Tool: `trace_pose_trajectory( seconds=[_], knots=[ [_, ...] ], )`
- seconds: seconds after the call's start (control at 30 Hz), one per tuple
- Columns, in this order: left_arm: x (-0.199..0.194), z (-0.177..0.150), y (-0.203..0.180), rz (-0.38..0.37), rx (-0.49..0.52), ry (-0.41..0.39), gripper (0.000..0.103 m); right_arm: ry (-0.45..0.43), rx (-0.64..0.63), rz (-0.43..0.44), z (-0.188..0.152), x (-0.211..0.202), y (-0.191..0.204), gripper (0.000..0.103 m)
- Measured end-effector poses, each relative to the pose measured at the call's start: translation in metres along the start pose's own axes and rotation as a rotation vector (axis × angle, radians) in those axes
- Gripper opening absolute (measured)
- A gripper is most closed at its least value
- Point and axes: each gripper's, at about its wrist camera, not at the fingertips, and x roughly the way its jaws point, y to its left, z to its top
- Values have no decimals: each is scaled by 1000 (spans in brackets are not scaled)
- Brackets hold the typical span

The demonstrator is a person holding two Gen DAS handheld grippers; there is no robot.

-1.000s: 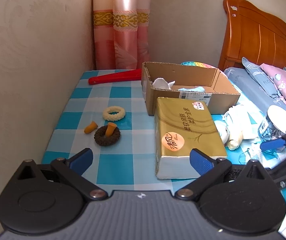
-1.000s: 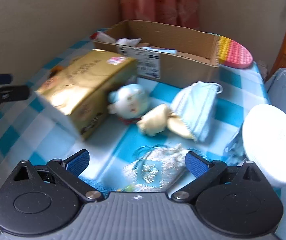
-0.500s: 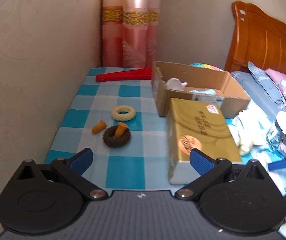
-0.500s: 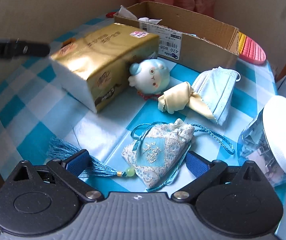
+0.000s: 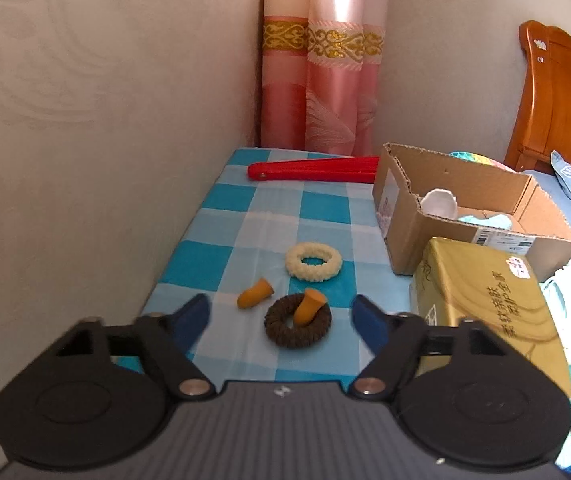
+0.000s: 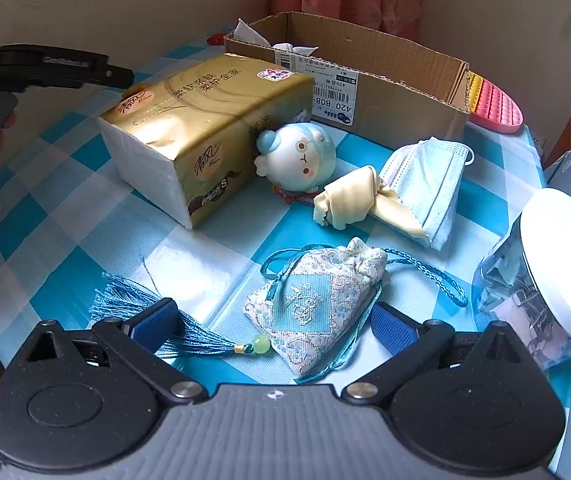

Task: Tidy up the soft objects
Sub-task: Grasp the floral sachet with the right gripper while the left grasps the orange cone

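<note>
In the left wrist view my left gripper [image 5: 281, 316] hangs over the checked cloth with its jaws closing. Between the pads lies a brown hair ring [image 5: 285, 338] with an orange earplug [image 5: 307, 310] resting in it, and neither pad touches them. A second earplug [image 5: 254, 293] and a cream ring [image 5: 313, 261] lie just beyond. My right gripper [image 6: 273, 320] stands open above a pale blue sachet [image 6: 309, 304], whose tassel [image 6: 133, 304] runs under the left pad. A round plush toy [image 6: 297, 158], a cream cloth [image 6: 349, 198] and a face mask [image 6: 425, 184] lie further off.
An open cardboard box [image 6: 397, 96] stands at the back, with a gold tissue pack [image 6: 205, 120] in front of it. A clear jar with a white lid [image 6: 557, 264] is at the right. A red fan [image 5: 313, 170] lies by the curtain, and the wall runs along the left.
The left gripper has swung left and forward from the tissue pack to the rings, and its jaws have narrowed. The right gripper dropped closer over the sachet, then held still.
</note>
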Motion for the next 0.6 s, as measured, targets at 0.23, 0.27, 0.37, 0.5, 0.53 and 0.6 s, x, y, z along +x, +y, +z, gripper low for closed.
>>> trace_pose_trajectory(
  seconds=[0.23, 0.27, 0.37, 0.5, 0.53, 0.6],
  knots=[
    [21, -1, -8, -8, 7, 16, 58, -14, 6, -5, -1, -1, 1, 103],
    [23, -1, -10, -10, 12, 14, 50, -15, 6, -5, -1, -1, 1, 103],
    [31, 0, -15, -17, 22, 16, 43, -15, 5, -5, -1, -1, 1, 103],
    [37, -2, -23, 0, 52, 7, 30, -12, 3, -3, -1, -1, 1, 103],
    [38, -2, -24, 6, 59, 6, 30, -11, 2, -2, 0, 0, 1, 103],
    [39, -2, -24, 3, 64, 5, 27, -11, -1, 0, 0, 0, 1, 103]
  ],
)
